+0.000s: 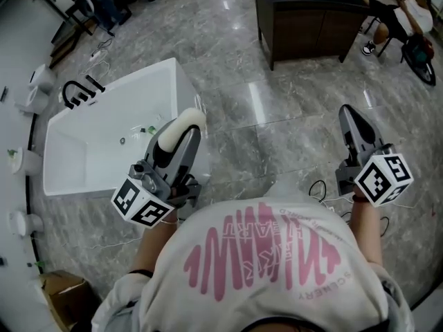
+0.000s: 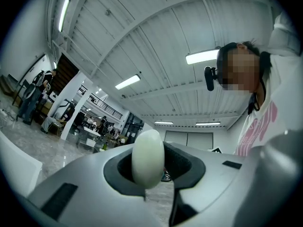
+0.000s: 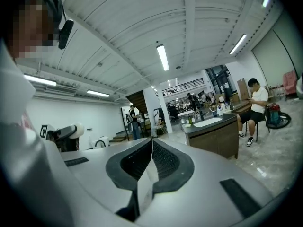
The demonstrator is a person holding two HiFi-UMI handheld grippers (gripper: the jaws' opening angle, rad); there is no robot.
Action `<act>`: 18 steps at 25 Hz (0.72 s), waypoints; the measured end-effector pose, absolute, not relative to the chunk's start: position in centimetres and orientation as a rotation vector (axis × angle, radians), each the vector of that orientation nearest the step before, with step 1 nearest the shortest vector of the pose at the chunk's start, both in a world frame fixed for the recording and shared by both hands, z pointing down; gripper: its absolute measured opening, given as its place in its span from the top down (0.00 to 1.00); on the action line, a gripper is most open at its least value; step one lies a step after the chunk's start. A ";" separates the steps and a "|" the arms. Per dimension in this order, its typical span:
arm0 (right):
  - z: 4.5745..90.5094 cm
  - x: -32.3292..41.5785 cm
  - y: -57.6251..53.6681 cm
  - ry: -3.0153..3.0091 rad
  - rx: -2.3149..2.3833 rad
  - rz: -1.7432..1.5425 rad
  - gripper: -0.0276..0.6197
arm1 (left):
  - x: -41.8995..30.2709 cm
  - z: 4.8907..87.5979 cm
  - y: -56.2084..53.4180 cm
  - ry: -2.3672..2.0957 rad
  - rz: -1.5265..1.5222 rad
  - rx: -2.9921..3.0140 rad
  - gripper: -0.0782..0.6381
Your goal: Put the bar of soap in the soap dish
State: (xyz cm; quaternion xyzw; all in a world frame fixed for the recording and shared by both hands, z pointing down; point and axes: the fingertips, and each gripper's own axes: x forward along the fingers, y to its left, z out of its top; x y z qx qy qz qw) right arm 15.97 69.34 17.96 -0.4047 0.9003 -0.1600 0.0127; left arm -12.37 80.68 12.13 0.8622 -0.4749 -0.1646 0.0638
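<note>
The bar of soap (image 2: 147, 157) sits clamped in the left gripper (image 1: 181, 138) beside the white bathtub (image 1: 118, 88), the right gripper (image 1: 351, 120) is closed on nothing, and, with no soap dish identifiable, placing is not yet done.

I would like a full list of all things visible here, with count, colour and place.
soap: one, white, between the jaws of the left gripper
bathtub: one, white, floor at left
tap: one, black, at the bathtub's far-left end
cabinet: one, dark brown, far ahead
box: one, brown, floor, near left
seated person: one, white top, right of the cabinet
left gripper: one, grey, shut on the soap
right gripper: one, grey, shut, empty
</note>
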 end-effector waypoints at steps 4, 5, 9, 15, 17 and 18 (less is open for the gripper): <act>19.3 17.3 68.6 2.833 -1.435 -0.477 0.93 | -11.8 13.3 79.9 -1.403 -0.446 2.614 0.73; 19.4 17.3 68.0 2.832 -1.446 -0.470 0.93 | -11.8 13.4 79.7 -1.394 -0.443 2.625 0.73; 19.9 15.6 66.3 2.881 -1.354 -0.421 0.93 | -12.5 14.1 78.3 -1.415 -0.431 2.608 0.73; 21.3 15.0 62.2 2.984 -1.323 -0.387 0.93 | -11.5 14.7 74.0 -1.416 -0.412 2.578 0.73; 21.7 14.6 60.0 3.002 -1.263 -0.394 0.93 | -11.2 15.0 72.0 -1.429 -0.391 2.560 0.73; 21.9 14.4 58.8 3.013 -1.232 -0.395 0.93 | -11.0 15.1 70.9 -1.433 -0.388 2.554 0.73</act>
